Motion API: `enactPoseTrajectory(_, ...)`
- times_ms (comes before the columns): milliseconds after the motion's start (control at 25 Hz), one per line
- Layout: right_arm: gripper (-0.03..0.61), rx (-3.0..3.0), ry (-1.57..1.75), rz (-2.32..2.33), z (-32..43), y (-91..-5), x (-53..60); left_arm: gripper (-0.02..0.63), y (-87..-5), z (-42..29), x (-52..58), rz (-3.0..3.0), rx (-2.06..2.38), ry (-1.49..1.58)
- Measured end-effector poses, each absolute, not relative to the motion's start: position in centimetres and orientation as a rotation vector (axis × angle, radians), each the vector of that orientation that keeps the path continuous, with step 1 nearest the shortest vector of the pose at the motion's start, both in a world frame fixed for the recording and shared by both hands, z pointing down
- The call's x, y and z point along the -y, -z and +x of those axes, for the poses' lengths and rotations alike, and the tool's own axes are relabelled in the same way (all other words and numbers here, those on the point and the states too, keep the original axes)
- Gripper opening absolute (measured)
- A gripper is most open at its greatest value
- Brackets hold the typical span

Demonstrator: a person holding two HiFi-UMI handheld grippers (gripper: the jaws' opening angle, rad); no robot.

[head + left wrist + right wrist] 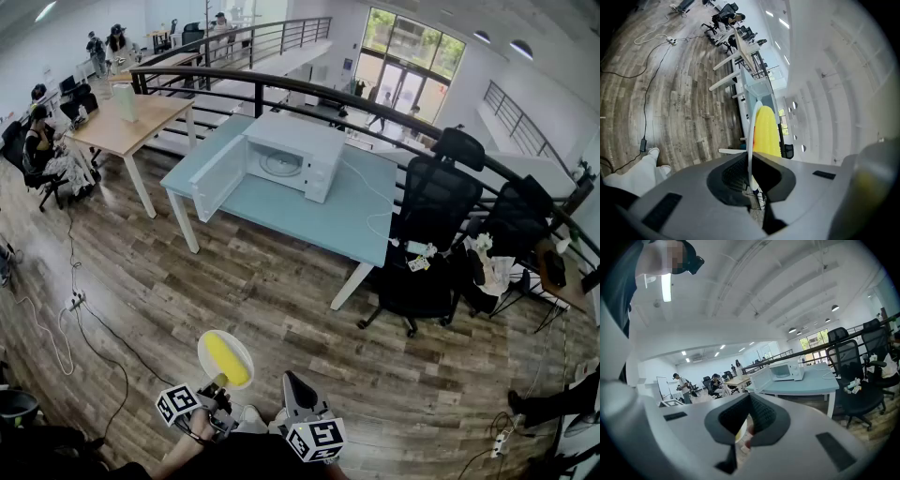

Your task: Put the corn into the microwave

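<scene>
Firstly head view, microwave [291,155] open by the far edge of the table [356,220], left gripper [222,381] well short of it, left gripper view, jaws nipped on the rim of a white plate [751,140], corn [766,131] on it, near end hidden, right gripper view, right gripper [749,397] closed, empty.

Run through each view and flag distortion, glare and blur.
Head view: fisheye bows the railing and floorboards, windows glare bright. Left gripper view: scene lies sideways, corn sharp, near housing blurred. Right gripper view: ceiling lamp blown out, corners black.
</scene>
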State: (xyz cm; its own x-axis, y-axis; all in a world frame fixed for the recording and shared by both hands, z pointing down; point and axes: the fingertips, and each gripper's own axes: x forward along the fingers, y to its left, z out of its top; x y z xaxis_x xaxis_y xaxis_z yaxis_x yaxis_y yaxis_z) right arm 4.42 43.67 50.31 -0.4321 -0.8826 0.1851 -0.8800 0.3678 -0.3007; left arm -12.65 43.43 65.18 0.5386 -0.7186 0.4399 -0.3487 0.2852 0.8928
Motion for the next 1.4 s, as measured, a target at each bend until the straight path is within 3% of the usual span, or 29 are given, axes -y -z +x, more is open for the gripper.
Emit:
enactPoseTrajectory(440, 0.009, -2.600, 0.549, -1.662, 4.5, -50.3, -44.6, 0.018, -64.9, -11.8, -44.3, 1.333, 1.030, 0.318)
enactPoseTrajectory(1400, 0.009, -2.576, 0.537, -1.674, -1.2, -50.7, -46.1, 0.018, -65.3, -17.4, -45.1, 1.347, 1.036, 0.318)
